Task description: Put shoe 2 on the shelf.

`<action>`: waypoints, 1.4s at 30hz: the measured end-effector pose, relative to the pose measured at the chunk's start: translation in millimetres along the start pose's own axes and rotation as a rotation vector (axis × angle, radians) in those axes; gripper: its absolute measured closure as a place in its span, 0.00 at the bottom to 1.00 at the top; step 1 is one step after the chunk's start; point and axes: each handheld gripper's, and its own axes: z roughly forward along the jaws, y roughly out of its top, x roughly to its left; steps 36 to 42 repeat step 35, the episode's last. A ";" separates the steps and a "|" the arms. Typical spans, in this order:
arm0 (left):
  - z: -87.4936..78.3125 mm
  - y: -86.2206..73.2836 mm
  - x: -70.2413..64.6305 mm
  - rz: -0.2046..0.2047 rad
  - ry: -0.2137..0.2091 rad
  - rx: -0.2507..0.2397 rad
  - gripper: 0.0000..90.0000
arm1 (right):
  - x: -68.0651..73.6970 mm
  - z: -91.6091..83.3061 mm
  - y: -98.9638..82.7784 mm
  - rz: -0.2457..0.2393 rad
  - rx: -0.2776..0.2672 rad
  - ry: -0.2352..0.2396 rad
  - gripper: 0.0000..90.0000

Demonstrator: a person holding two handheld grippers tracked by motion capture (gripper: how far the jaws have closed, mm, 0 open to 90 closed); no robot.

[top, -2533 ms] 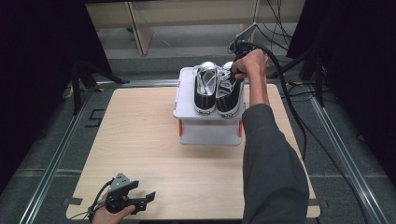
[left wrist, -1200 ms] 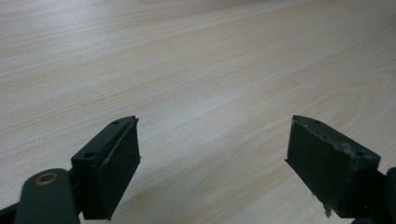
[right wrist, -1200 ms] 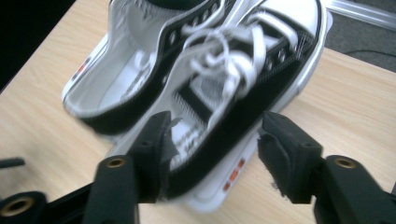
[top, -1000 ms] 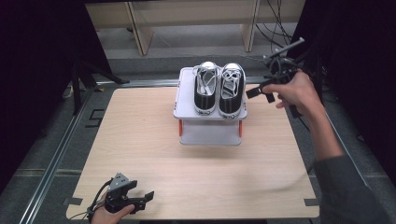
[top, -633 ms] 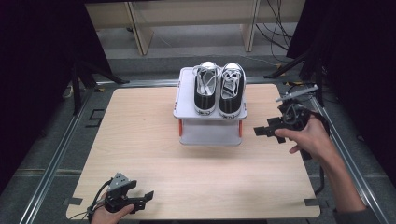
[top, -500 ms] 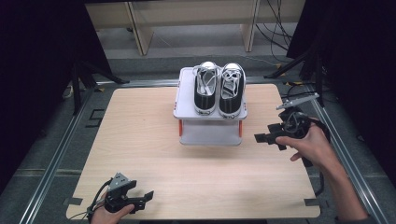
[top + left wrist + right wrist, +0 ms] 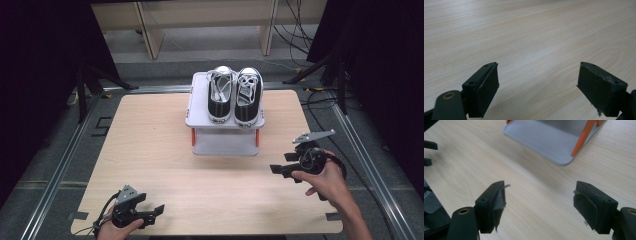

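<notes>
**Currently: 2 grippers empty, 2 shoes shelved on the rack**

Presently, the right hand (image 7: 327, 180) sits low over the table's right edge, forearm entering from the bottom right corner. It carries the right gripper (image 7: 278, 167), held roughly level and pointing left across the boards. Its jaws have just been opening and now stand wide apart, with nothing between them; the right gripper view shows bare wood in the gap and worn, peeling pads (image 7: 497, 206).

The left hand (image 7: 116, 231) rests at the near left corner of the table. The left gripper (image 7: 156, 211) lies low over the surface, pointing right, jaws spread wide and gripping nothing; the left gripper view shows plain wood grain between them.

Count: 2 grippers, 2 shoes, 1 rack. The 2 black-and-white sneakers, left shoe (image 7: 220, 93) and right shoe (image 7: 248, 96), sit side by side and touching on the top shelf of the grey rack (image 7: 223, 141), toes pointing away from the person. The rack has 2 tiers joined by orange posts (image 7: 583, 138) and stands at the far middle of the table, well apart from both grippers. Its lower tier holds nothing that I can see.

Surface: a pale wooden table (image 7: 150, 145) set in a metal frame. Beyond it, grey flooring, wooden furniture legs, dark curtains on both sides and loose cables (image 7: 300, 22) at the far right.
</notes>
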 end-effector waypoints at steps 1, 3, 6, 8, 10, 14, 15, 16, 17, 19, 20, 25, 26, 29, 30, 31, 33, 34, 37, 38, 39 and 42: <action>-0.2 0.3 0.6 0.005 0.005 -0.006 0.18 | -0.2 1.2 -2.7 -0.005 0.020 -0.020 0.29; -0.3 0.4 0.7 0.005 0.009 -0.009 0.18 | 0.2 3.6 -6.0 -0.004 0.023 -0.034 0.28; -0.3 -0.1 1.9 0.003 0.015 -0.005 0.18 | -0.5 12.8 -21.2 -0.037 -0.003 -0.057 0.28; 0.0 0.1 1.7 0.003 0.014 -0.006 0.18 | 0.4 14.5 -25.1 -0.027 -0.001 -0.060 0.28; 0.3 0.4 0.2 0.002 0.009 -0.014 0.18 | 1.1 20.9 -37.5 -0.049 -0.005 -0.077 0.28; 0.8 0.2 0.6 0.008 0.008 -0.007 0.18 | 1.9 30.7 -57.1 -0.086 0.030 -0.102 0.29; 0.6 0.0 0.8 0.008 0.008 -0.008 0.18 | 3.0 33.2 -60.3 -0.096 0.032 -0.115 0.29; 0.6 0.0 0.8 0.008 0.008 -0.008 0.18 | 3.0 33.2 -60.3 -0.096 0.032 -0.115 0.29; 0.5 0.1 1.0 0.008 0.008 -0.010 0.18 | 3.9 33.0 -64.0 -0.094 0.060 -0.125 0.29; 0.0 0.3 1.1 0.012 0.008 -0.009 0.18 | 5.4 38.4 -72.8 -0.091 0.075 -0.113 0.29; -0.4 0.3 0.6 0.016 0.007 -0.009 0.18 | 6.1 41.5 -77.1 -0.142 0.074 -0.121 0.29; 0.4 -0.3 -0.3 0.024 0.008 -0.001 0.18 | 14.8 46.5 -83.6 -0.172 0.102 -0.123 0.29; 0.9 -0.4 -1.2 0.017 -0.002 -0.009 0.18 | 16.0 48.8 -84.7 -0.171 0.114 -0.123 0.29; 0.7 -0.5 -0.6 0.032 0.012 0.001 0.18 | 16.5 52.9 -85.7 -0.203 0.132 -0.134 0.29; 0.8 -0.6 -1.6 0.017 0.002 -0.011 0.18 | 16.7 53.2 -85.8 -0.202 0.130 -0.136 0.29; 0.8 -0.6 -1.6 0.017 0.002 -0.011 0.18 | 16.7 53.2 -85.8 -0.202 0.130 -0.136 0.29; 0.2 -0.6 -0.2 0.031 0.016 0.002 0.18 | 16.1 52.6 -85.5 -0.205 0.127 -0.144 0.29; 0.0 -0.7 0.3 0.039 0.019 0.006 0.18 | 15.0 51.3 -85.0 -0.207 0.136 -0.155 0.29; 0.0 -0.7 0.3 0.039 0.019 0.006 0.18 | 15.0 51.3 -85.0 -0.207 0.136 -0.155 0.29; 0.0 -0.7 0.3 0.039 0.019 0.006 0.18 | 15.0 51.3 -85.0 -0.207 0.136 -0.155 0.29; 0.0 -0.7 0.3 0.039 0.019 0.006 0.18 | 15.0 51.3 -85.0 -0.207 0.136 -0.155 0.29; 0.0 -0.7 0.3 0.039 0.019 0.006 0.18 | 15.0 51.3 -85.0 -0.207 0.136 -0.155 0.29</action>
